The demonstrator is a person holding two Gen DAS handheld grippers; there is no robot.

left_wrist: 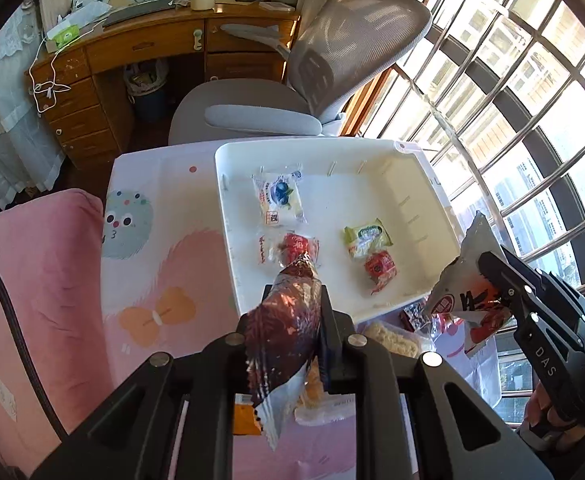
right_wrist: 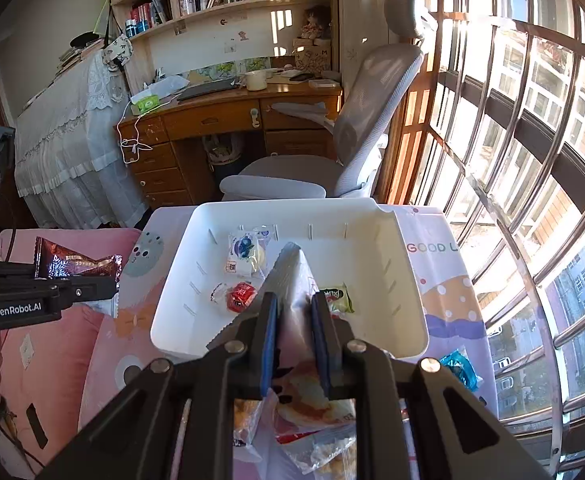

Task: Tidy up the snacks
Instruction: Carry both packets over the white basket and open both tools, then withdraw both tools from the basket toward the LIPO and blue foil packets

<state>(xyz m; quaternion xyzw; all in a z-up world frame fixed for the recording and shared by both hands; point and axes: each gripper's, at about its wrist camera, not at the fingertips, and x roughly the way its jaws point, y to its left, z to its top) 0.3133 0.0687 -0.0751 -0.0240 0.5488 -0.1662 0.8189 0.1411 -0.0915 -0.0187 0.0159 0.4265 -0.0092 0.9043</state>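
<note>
- The right gripper pinches a silvery snack packet above the white bin.
- The bin holds 4 small packets.
- At left, the left gripper clamps a brown snack packet.

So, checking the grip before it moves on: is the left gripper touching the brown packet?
Touching. The left wrist view shows the left gripper with both fingers pressed against the brown packet, which stands pinched between them.

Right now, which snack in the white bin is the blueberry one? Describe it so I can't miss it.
Find the white bin on the cartoon tablecloth. Four packets lie inside; the blueberry packet lies farthest from the grippers, toward the grey chair. It alone is pale cream with a dark blue fruit picture; the others are red or green.
</note>
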